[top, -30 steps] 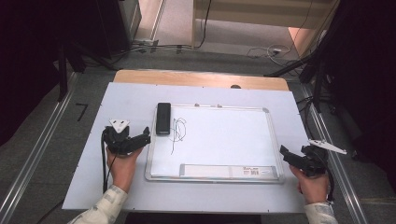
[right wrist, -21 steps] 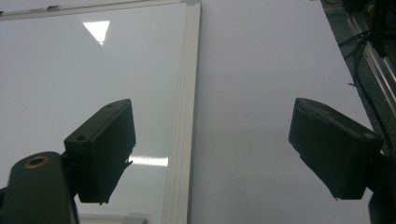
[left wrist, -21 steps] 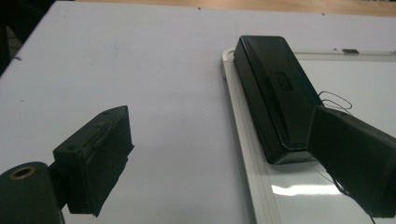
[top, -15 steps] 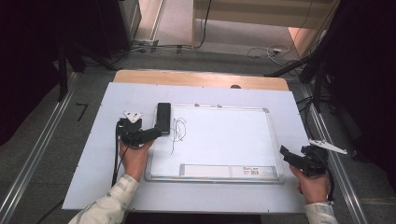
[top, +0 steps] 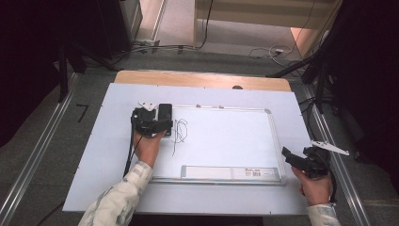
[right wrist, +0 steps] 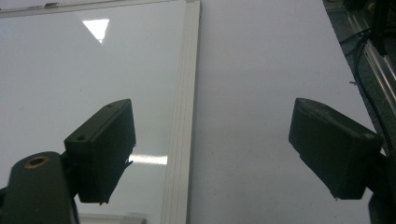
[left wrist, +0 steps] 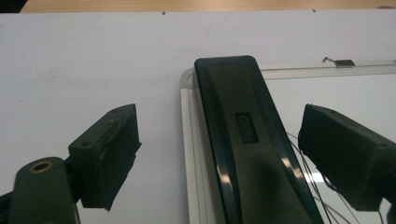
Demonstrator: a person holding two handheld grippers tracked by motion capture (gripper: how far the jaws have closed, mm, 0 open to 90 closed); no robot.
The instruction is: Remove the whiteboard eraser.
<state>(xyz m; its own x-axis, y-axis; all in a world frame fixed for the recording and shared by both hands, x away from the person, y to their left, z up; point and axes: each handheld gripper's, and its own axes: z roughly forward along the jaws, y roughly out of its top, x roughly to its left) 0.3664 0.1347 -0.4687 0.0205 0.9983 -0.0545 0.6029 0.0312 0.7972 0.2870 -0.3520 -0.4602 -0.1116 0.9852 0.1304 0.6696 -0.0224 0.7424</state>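
Note:
A white whiteboard (top: 226,141) lies on the table, with a black pen scribble (top: 179,132) near its left side. A black eraser (top: 165,112) rests on the board's top-left corner. My left gripper (top: 161,123) reaches the eraser from its near end. In the left gripper view the eraser (left wrist: 243,140) lies between the jaws of this gripper (left wrist: 219,116); they have just been closing, with gaps left on both sides. My right gripper (top: 289,157) hovers open by the board's right edge. In the right gripper view its jaws (right wrist: 210,112) straddle the board's frame (right wrist: 184,116), holding nothing.
The board lies on a pale sheet (top: 94,155) over a wooden table (top: 197,79). A grey tray strip (top: 230,173) runs along the board's near edge. Metal rails (top: 37,160) and cables (top: 263,49) flank the table on the floor.
My left hand has moved right and away from me, from the sheet left of the board to the eraser, which its jaws now straddle. The right hand has stayed still.

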